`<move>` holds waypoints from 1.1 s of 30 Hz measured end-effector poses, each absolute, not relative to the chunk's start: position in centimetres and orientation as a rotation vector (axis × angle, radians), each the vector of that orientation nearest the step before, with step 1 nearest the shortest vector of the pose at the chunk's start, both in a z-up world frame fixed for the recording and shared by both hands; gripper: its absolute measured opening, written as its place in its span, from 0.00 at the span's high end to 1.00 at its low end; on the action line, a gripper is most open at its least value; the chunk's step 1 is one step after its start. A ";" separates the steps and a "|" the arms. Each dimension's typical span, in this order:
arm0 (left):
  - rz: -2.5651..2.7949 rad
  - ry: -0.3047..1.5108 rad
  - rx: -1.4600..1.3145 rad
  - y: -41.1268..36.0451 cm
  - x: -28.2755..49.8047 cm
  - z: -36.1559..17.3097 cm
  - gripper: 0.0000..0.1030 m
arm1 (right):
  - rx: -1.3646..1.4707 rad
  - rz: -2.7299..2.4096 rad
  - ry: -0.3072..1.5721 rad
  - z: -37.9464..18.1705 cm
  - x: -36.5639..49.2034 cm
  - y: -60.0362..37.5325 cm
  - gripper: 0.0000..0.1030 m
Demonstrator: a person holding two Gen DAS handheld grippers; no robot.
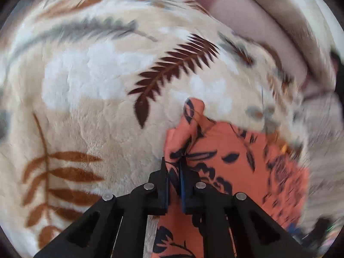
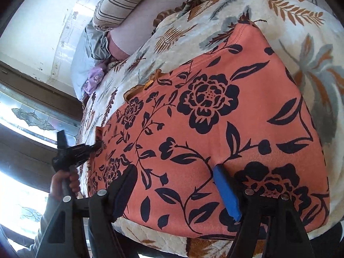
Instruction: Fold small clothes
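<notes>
Pinching a bunched edge of the orange floral garment (image 1: 225,150), the left gripper (image 1: 174,167) had its two fingers drawn nearly together with cloth caught between them. From that pinch the fabric spread away to the gripper's right and ahead of it, lying on a cream fleece blanket (image 1: 90,111) printed with brown and grey leaves. The right gripper (image 2: 174,182) stood with its fingers wide apart, holding nothing, the garment spread flat just ahead of and beneath them. Off to its left, at the garment's far edge, the left gripper showed as a black shape held in the person's hand (image 2: 64,185). A striped pillow (image 2: 114,6) lay well beyond the garment.
</notes>
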State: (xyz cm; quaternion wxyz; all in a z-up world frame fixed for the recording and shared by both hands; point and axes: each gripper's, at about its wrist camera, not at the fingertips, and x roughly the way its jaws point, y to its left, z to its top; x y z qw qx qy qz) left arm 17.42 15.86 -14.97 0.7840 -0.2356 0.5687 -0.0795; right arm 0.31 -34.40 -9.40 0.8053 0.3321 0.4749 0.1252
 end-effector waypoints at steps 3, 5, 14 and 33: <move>-0.201 1.167 -0.627 17.2 16.3 -15.7 0.89 | 0.723 0.280 1.005 -9.7 0.1 -34.7 0.26; -0.204 1.144 -0.592 16.8 15.7 -15.3 0.89 | 0.730 0.282 1.005 -10.0 0.1 -34.8 0.26; -0.167 1.032 -0.336 14.1 14.5 -10.6 0.29 | 0.727 0.263 1.046 -9.4 0.6 -34.7 0.26; -0.066 0.924 -0.132 12.7 10.4 -6.6 0.29 | 0.756 0.283 0.983 -7.5 0.0 -35.3 0.26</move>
